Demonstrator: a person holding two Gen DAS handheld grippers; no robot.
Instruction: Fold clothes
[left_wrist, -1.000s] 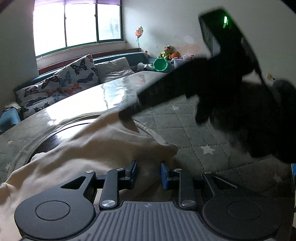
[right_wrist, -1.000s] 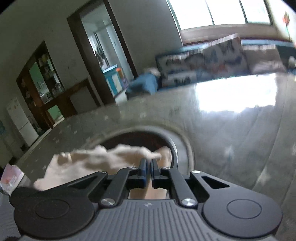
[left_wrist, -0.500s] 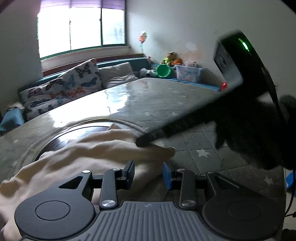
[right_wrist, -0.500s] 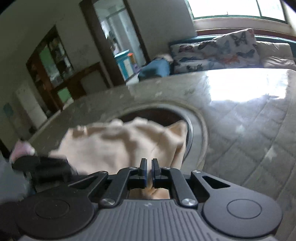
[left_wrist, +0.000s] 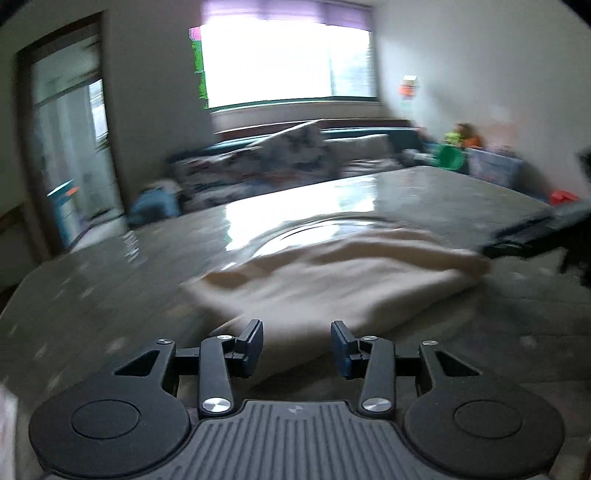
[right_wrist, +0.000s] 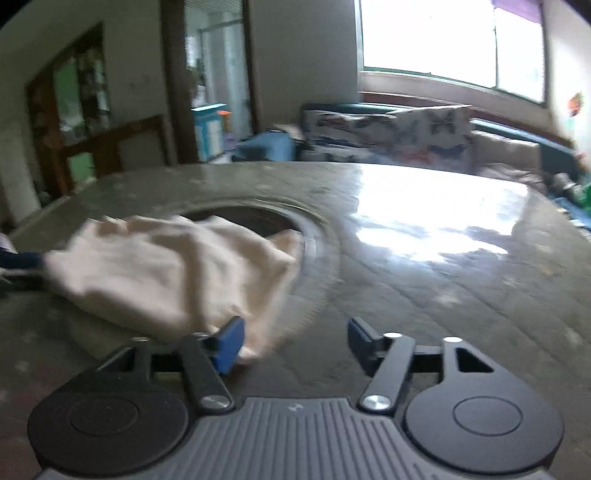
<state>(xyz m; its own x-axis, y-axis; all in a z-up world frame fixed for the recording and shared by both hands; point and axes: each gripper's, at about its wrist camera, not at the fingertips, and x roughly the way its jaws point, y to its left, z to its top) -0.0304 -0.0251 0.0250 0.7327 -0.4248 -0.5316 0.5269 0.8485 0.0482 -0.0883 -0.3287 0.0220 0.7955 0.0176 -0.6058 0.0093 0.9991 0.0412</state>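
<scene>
One cream garment (left_wrist: 332, 280) lies bunched on the grey quilted table (left_wrist: 110, 280), partly over the dark round inset (right_wrist: 258, 218). Just near of it, the left gripper (left_wrist: 297, 341) and right gripper (right_wrist: 295, 341) both gape, holding nothing.

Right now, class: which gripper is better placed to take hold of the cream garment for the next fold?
Left, probably: the left gripper is open squarely over the cream garment; the right gripper gapes mostly over the bare table.
</scene>
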